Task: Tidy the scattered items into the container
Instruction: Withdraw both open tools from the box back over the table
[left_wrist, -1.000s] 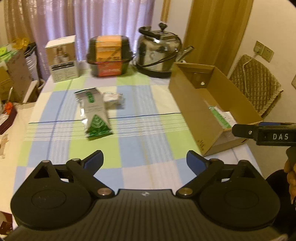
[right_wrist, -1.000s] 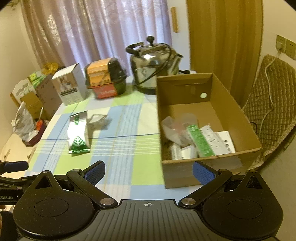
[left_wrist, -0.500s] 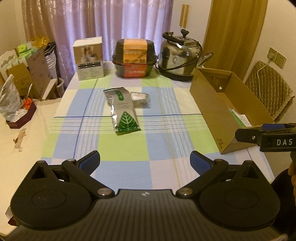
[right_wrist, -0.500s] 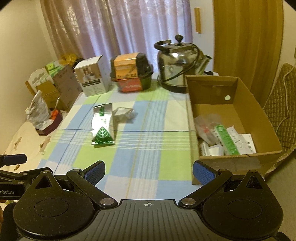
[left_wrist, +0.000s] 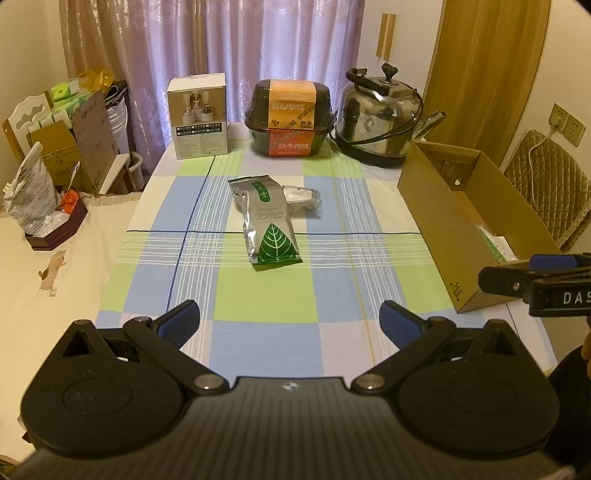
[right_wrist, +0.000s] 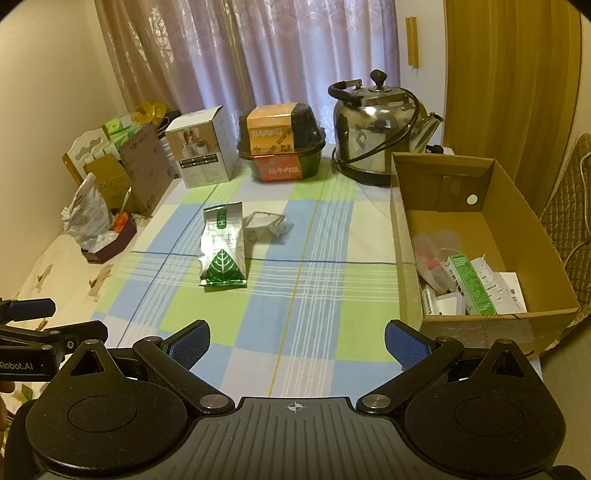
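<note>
Foil pouch (left_wrist: 267, 225) with a green leaf print lies flat mid-worktop, a small clear packet (left_wrist: 301, 195) touching its far right side. We see the cardboard box (right_wrist: 517, 229) at the right edge of the worktop (left_wrist: 266, 291), already holding several packets. Our left hand-held gripper (left_wrist: 290, 321) hovers level at the near edge with jaws spread and nothing between them; our right hand-held gripper (right_wrist: 297, 341) likewise, released, beside the box's near corner.
</note>
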